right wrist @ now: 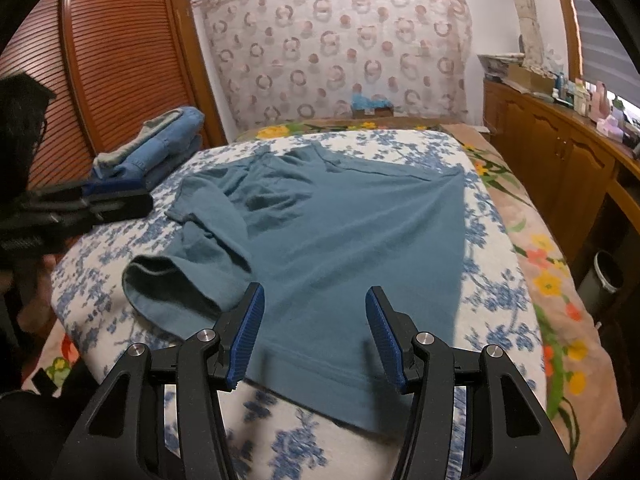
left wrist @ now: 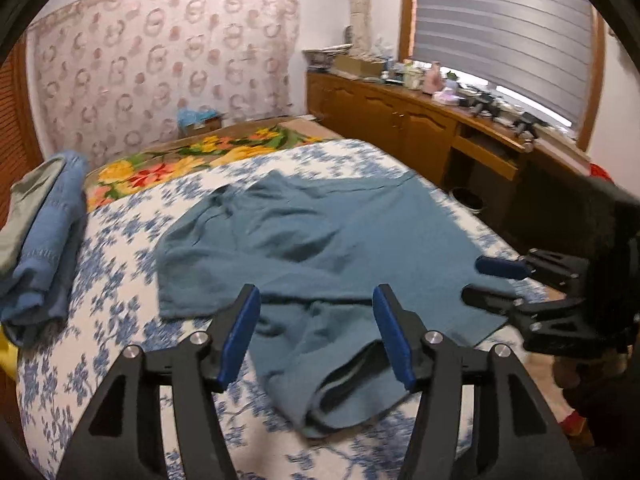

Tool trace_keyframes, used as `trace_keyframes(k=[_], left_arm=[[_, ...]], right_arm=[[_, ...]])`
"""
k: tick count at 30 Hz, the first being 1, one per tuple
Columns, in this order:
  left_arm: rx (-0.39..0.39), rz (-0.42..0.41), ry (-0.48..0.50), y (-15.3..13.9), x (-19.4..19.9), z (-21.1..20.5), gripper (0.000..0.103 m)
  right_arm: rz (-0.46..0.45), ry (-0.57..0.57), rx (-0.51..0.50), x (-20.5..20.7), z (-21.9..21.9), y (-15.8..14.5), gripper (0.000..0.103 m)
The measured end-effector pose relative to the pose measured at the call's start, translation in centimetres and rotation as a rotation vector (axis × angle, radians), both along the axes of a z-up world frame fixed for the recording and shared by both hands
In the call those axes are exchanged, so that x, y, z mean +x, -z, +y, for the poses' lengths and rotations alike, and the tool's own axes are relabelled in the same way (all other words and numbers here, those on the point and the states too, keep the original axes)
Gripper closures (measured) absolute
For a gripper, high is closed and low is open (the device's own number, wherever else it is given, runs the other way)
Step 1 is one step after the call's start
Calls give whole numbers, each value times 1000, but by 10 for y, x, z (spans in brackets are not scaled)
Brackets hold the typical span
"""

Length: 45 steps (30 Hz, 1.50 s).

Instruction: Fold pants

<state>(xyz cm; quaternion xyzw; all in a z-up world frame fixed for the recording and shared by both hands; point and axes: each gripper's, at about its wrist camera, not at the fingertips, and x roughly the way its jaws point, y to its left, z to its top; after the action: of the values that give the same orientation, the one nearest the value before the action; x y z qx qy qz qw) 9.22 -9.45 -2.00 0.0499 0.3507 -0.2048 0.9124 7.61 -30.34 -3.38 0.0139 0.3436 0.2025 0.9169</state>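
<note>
The garment is teal and lies spread flat on the bed, which has a blue-and-white flowered cover. It looks more like a short-sleeved top than pants: one open cuff lies directly under and just ahead of the left claw, between its two blue pads, and the wide body stretches away beyond the fingertips

The left claw stands open, its pads apart, and grips nothing; the cloth lies below the gap and neither pad presses on it

The right claw is likewise open about halfway and holds nothing. It hangs over the garment's near hem, with the flat cloth running forward from its tips to the far edge. From this claw the cuff lies to the left and slightly ahead, rumpled, with its opening turned toward the camera

In the left wrist view the right claw shows at the right, over the cloth's right edge. In the right wrist view the left claw shows at the left, level with the sleeve fold

Far left of both claws a stack of folded clothes, blue denim with a grey piece on top, sits at the bed's edge. Ahead right of them runs a wooden sideboard crowded with small items, under a window blind. Straight ahead past the bed hangs a patterned curtain
</note>
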Motion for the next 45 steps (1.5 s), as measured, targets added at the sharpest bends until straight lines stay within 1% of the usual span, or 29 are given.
trace_keyframes(k=[5, 9, 14, 17, 20, 22, 26, 29, 31, 37, 41, 45], left_arm=[[22, 36, -35, 18, 4, 13, 45], [37, 85, -37, 36, 3, 17, 45], [52, 138, -25, 58, -1, 19, 45], [32, 138, -24, 59, -4, 20, 45], [18, 141, -24, 60, -5, 22, 45], [13, 140, -24, 60, -6, 23, 45], [-1, 133, -30, 58, -8, 25, 45], [-7, 124, -38, 55, -8, 27, 45], [-13, 118, -42, 53, -9, 29, 45], [-23, 99, -53, 46, -9, 31, 45], [-34, 68, -56, 36, -11, 31, 45], [-42, 55, -50, 30, -9, 29, 45]], right_arm=[[1, -43, 0, 6, 20, -1, 54], [15, -76, 5, 10, 34, 2, 58], [45, -101, 1, 11, 45, 12, 59], [62, -111, -2, 11, 50, 17, 61], [72, -124, -5, 11, 54, 20, 65], [76, -133, -6, 11, 56, 22, 71], [87, -140, -2, 11, 59, 24, 78], [83, -148, 4, 11, 60, 23, 86], [83, -159, 13, 11, 60, 22, 94], [36, -165, 30, 6, 59, 10, 98], [-11, -150, 34, 1, 51, -7, 98], [-57, -131, 37, -3, 36, -26, 98]])
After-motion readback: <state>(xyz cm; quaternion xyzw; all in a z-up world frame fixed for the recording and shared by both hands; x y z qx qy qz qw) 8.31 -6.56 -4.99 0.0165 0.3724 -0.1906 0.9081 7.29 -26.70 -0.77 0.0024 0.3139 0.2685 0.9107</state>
